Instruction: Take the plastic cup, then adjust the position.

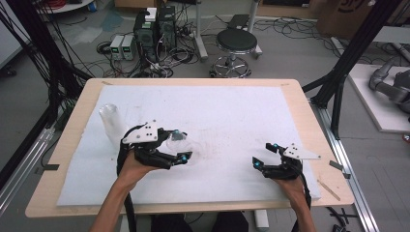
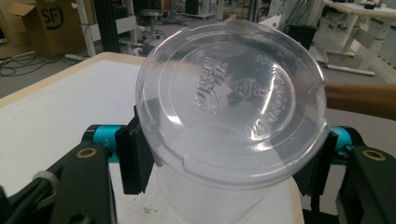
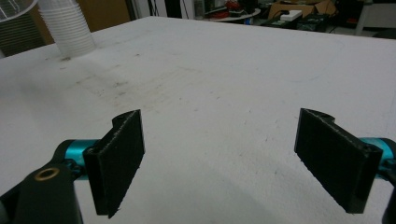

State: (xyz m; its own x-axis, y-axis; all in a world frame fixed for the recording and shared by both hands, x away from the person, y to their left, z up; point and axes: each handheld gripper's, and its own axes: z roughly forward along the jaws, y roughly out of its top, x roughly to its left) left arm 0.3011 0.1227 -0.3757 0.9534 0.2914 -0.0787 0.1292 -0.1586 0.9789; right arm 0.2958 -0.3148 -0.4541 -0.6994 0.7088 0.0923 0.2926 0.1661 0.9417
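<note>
A clear plastic cup (image 2: 210,200) stands between the black pads of my left gripper (image 2: 229,161), which is shut on its wall. A clear round lid (image 2: 231,98) with embossed lettering lies over the cup's mouth, slightly tilted. In the high view the left gripper (image 1: 183,144) holds the cup (image 1: 177,141) low over the left-middle of the white mat (image 1: 232,111). My right gripper (image 1: 265,154) rests near the mat's front right. Its jaws stand wide open over bare mat, with nothing between them in the right gripper view (image 3: 233,158).
A stack of clear cups (image 1: 111,121) stands at the mat's left, behind the left gripper, and also at the top left of the right gripper view (image 3: 65,28). The wooden table edge (image 1: 309,116) frames the mat. A stool (image 1: 236,46) and cabled equipment sit beyond.
</note>
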